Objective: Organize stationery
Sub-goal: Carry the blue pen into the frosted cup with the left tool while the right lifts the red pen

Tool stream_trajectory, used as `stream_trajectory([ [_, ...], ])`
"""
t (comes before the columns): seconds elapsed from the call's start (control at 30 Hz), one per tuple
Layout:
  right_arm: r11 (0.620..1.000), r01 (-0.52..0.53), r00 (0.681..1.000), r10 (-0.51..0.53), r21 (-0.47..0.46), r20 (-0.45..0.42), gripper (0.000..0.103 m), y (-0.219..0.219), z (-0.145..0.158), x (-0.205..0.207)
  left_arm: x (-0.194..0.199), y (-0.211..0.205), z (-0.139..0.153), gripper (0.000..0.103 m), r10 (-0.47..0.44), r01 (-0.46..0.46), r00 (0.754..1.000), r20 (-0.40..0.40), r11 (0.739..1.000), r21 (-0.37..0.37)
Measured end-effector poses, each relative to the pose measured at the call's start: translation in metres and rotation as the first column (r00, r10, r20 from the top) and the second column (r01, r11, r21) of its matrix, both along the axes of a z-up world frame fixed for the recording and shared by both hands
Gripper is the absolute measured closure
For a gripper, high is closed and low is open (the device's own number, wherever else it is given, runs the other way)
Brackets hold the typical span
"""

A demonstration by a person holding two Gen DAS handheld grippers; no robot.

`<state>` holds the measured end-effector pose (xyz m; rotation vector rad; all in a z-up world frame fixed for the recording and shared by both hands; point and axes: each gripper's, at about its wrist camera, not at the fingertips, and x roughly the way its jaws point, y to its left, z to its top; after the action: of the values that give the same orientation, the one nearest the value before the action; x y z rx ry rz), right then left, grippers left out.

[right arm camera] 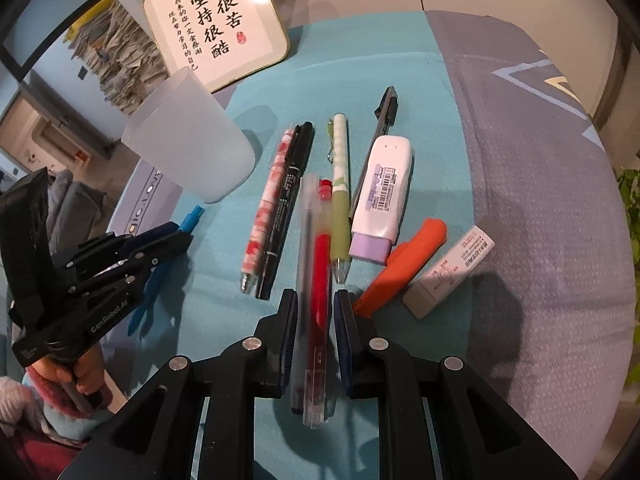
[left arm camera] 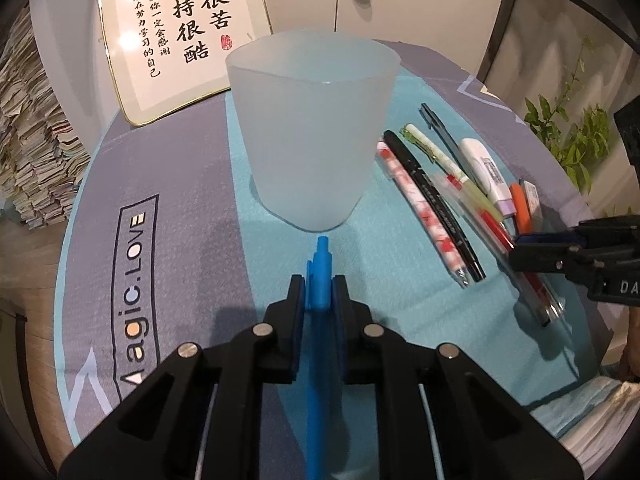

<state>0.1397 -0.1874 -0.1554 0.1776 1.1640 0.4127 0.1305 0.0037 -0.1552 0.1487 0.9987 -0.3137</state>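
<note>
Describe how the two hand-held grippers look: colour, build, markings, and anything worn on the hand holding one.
The left hand-held gripper and the right hand-held gripper are matte black plastic linkages with round silver pivot pins and dark blue finger pads. White lettering reading GenRobot.AI runs along the left one's body. The hand gripping its handle shows a fuzzy pink-red sleeve cuff.

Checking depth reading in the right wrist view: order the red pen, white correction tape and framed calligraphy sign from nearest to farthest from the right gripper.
1. red pen, between the right gripper's fingers.
2. white correction tape, ahead, slightly right.
3. framed calligraphy sign, farthest, at the table's back left.
</note>
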Motion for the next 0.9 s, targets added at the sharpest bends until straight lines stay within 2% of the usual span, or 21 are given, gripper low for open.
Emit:
stream_trajectory([
  [0.17, 0.993, 0.025, 0.999, -0.021, -0.116, 0.030, 0.087, 0.002, 0.003, 0.001, -0.011, 0.006, 0.002, 0.092, -0.010, 0.010, 1.000, 0.006, 1.000, 0.013],
  [0.3, 0.986, 0.027, 0.999, -0.021, -0.163, 0.039, 0.087, 0.005, 0.001, 0.004, -0.009, 0.008, 0.001, 0.092, -0.002, 0.002, 1.000, -0.002, 1.000, 0.013],
  [0.47, 0.955, -0.010, 0.997, 0.032, -0.296, 0.071, 0.086, 0.034, 0.001, 0.015, -0.004, 0.002, 0.000, 0.091, 0.002, -0.002, 1.000, 0.003, 0.999, 0.034],
  [0.53, 0.948, -0.036, 0.995, 0.064, -0.316, 0.081, 0.086, 0.044, 0.001, 0.020, -0.002, 0.000, -0.001, 0.090, -0.002, 0.002, 1.000, -0.001, 1.000, 0.031],
  [0.63, 0.966, -0.058, 0.996, 0.073, -0.250, 0.049, 0.086, 0.046, 0.002, 0.024, -0.002, 0.001, -0.001, 0.091, -0.001, 0.001, 1.000, -0.001, 1.000, 0.020],
  [0.7, 0.989, -0.092, 0.995, 0.094, -0.112, 0.013, 0.093, 0.041, 0.005, 0.020, -0.005, 0.005, 0.004, 0.091, 0.003, -0.003, 1.000, 0.017, 1.000, 0.000],
  [0.77, 0.994, -0.098, 0.994, 0.100, -0.050, 0.034, 0.093, 0.036, 0.014, 0.014, -0.009, 0.009, 0.011, 0.091, 0.010, -0.009, 0.999, 0.040, 1.000, -0.019],
  [0.9, 0.997, -0.071, 0.993, 0.072, -0.008, 0.099, 0.093, 0.025, 0.037, 0.002, -0.016, 0.015, 0.027, 0.091, 0.015, -0.010, 0.997, 0.081, 0.998, -0.056],
])
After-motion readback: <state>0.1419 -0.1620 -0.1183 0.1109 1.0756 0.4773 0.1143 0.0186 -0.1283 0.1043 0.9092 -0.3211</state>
